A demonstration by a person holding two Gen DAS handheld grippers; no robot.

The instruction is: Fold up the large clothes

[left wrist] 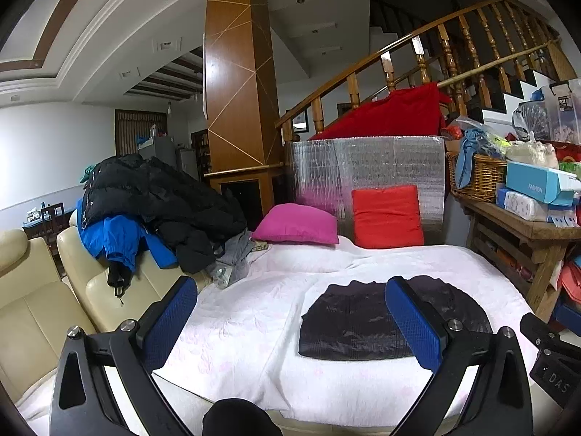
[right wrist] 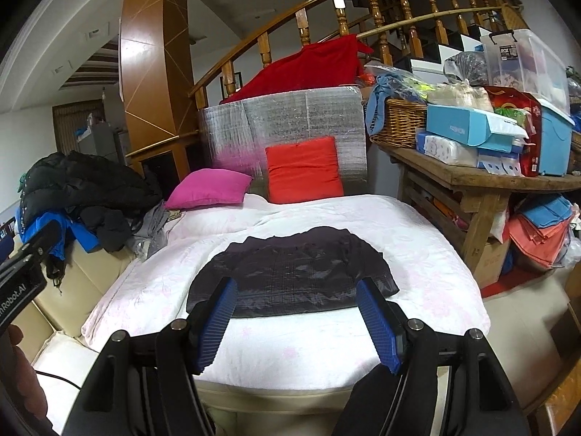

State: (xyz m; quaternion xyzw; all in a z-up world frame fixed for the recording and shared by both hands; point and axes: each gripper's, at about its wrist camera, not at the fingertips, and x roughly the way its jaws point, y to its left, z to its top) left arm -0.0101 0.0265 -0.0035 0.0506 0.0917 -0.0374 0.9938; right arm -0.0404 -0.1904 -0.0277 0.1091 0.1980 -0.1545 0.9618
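A dark, shiny folded garment (right wrist: 290, 272) lies flat on the white quilt (right wrist: 326, 334) near its front edge; in the left wrist view the garment (left wrist: 352, 323) sits right of centre. My right gripper (right wrist: 296, 292) hovers just in front of the garment, open, with nothing between its blue pads. My left gripper (left wrist: 292, 289) is open wide and empty, held above the quilt (left wrist: 236, 327) to the left of the garment. One blue pad (left wrist: 410, 323) hides part of the garment. A pile of unfolded black and blue jackets (left wrist: 156, 210) rests on the cream sofa back (left wrist: 36, 312) at the left.
A pink cushion (left wrist: 296, 224) and a red cushion (left wrist: 386, 216) lean at the quilt's far end against a silver foil-covered box (left wrist: 366, 167). A wooden table (right wrist: 483, 178) piled with boxes and a wicker basket (right wrist: 399, 123) stands on the right, with a stair railing behind.
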